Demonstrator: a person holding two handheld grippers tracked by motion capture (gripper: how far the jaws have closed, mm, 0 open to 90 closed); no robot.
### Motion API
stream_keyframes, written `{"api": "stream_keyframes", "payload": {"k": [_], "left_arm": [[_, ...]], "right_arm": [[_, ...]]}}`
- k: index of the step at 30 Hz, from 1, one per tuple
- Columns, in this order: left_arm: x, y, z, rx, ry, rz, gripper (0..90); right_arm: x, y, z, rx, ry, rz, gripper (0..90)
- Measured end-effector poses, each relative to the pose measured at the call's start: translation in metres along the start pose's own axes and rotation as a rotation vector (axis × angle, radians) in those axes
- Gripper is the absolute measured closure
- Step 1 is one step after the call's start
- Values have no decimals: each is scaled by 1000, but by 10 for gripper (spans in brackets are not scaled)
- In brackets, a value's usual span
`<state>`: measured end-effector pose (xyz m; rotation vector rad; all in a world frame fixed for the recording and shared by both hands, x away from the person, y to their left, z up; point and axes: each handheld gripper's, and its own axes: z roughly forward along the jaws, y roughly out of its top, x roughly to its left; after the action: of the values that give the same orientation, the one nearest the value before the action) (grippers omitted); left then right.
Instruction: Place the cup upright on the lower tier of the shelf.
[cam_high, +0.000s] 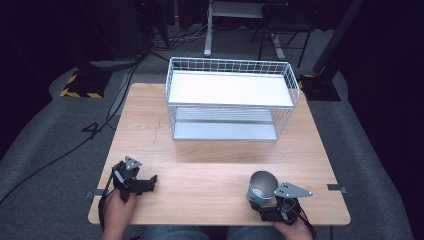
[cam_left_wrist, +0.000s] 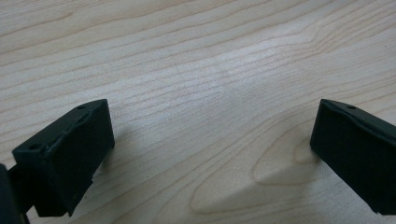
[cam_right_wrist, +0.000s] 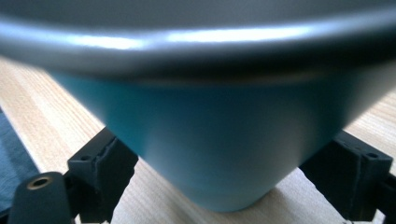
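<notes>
At the near right edge of the wooden surface (cam_high: 210, 175), my right claw (cam_high: 270, 207) grips a blue cup (cam_high: 261, 189) around its lower body, both jaws pressed against its sides; the cup tilts, its grey mouth facing up and away. My left claw (cam_high: 146, 182) rests at the near left corner, jaws spread wide with bare wood between them, holding nothing. A white two-tier wire rack (cam_high: 230, 100) stands at the far centre.
</notes>
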<state>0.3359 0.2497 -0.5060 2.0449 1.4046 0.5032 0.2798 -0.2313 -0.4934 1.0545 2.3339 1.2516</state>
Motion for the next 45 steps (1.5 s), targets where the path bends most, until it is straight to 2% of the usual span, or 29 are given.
{"api": "stream_keyframes", "payload": {"k": [10,14,26,28,33,45], "left_arm": [[-2,-2,-2,-1,-7,7,1],[-2,-2,-2,0,-8,5,1],[-2,-2,-2,-2,-8,7,1],[-2,-2,-2,-2,-8,7,1],[-2,-2,-2,-2,-7,8,1],[-2,0,0,1,-12,14,1]], "right_arm": [[-2,2,2,-30,-5,-8,157],[-2,2,2,-34,4,-15,217],[-3,4,-1,-39,3,-14,223],[-4,6,-3,-53,1,-21,223],[-5,10,-7,-52,2,-23,223],[-14,31,-5,-32,20,8,223]]}}
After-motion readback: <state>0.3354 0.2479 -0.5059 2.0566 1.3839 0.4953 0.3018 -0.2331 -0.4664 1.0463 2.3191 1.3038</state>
